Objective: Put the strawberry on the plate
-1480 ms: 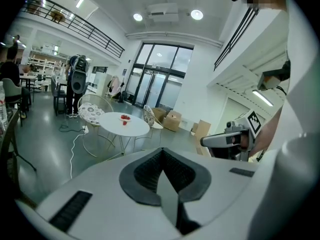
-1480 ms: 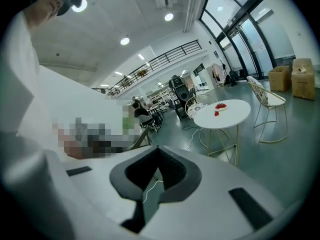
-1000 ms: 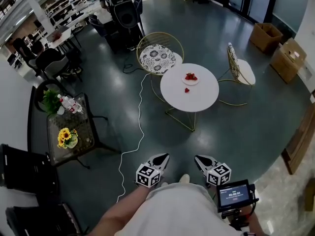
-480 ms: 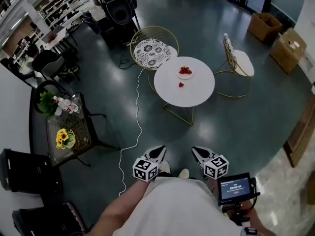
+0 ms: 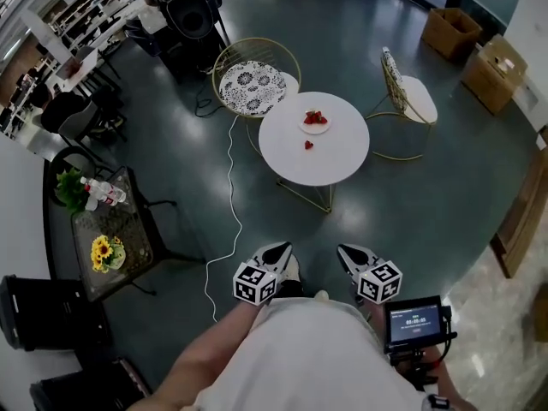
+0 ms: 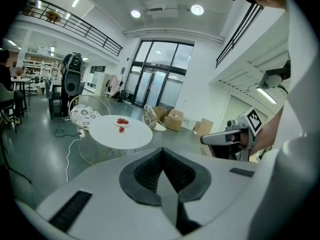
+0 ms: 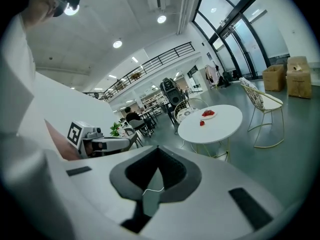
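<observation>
Red strawberry [image 5: 308, 145], tiny, near plate [image 5: 315, 130], its heap [image 5: 315, 117] perhaps more strawberries

Floor [image 5: 428, 195]: dark, polished, glossy, with pale sheen patches.
Table [image 5: 342, 157]: smooth white top, low sheen; thin gold metal legs.
Chair [image 5: 250, 86]: gold wire frame, patterned cloth seat.
Second chair [image 5: 415, 99]: same wire, plain pale seat pad.
Boxes [image 5: 449, 31]: brown cardboard, matt.
Side table [image 5: 128, 225]: dark, textured top; material unclear.
Cable [image 5: 229, 204]: white, smooth.
Left gripper [image 6: 161, 154], right gripper [image 7: 157, 151]: smooth matt white plastic shells; pads [image 6: 145, 171] black, finely ribbed.
</observation>
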`<state>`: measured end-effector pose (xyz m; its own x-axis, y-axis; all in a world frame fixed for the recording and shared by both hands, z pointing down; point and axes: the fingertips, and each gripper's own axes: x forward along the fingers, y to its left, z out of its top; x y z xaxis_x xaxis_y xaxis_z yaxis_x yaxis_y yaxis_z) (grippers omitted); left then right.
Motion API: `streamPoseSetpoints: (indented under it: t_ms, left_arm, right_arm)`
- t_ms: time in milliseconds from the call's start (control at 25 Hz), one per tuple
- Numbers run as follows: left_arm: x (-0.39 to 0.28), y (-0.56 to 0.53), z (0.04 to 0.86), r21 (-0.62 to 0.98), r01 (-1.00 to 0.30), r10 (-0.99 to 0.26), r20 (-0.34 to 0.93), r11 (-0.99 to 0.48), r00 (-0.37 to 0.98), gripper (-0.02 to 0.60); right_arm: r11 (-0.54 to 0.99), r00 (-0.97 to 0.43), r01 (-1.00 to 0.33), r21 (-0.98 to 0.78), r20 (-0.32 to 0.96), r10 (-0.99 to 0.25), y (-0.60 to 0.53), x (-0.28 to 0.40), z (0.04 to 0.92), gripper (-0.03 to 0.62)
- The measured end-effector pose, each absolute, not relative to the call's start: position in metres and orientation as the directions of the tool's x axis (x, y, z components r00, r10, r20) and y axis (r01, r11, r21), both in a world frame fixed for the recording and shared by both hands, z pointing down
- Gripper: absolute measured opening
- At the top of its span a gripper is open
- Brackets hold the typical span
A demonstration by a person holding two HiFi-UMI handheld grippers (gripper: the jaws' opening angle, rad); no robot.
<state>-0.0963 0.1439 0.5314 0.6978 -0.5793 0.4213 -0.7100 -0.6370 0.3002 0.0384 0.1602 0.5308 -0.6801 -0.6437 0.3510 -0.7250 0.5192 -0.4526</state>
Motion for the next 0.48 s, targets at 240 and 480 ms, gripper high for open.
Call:
streamPoseSetpoints:
  t_ms: [240,480]
  left_arm:
    - [-0.092,0.093,0.522,0.3,-0.658,-0.547,0.379,-0.691,0.747,0.006]
    - [-0.104,0.047,0.521,0.281,-0.651,-0.538,0.385,-0.705,0.75,0.006]
  right_arm:
    - [0.482,-0.645,-0.753,-0.447,0.357,-0.675,0.117,0.039,0.53,0.006]
    - [0.476,-0.625,-0.77,-0.425,0.349,-0.698,0.072,0.028,0.522,0.006]
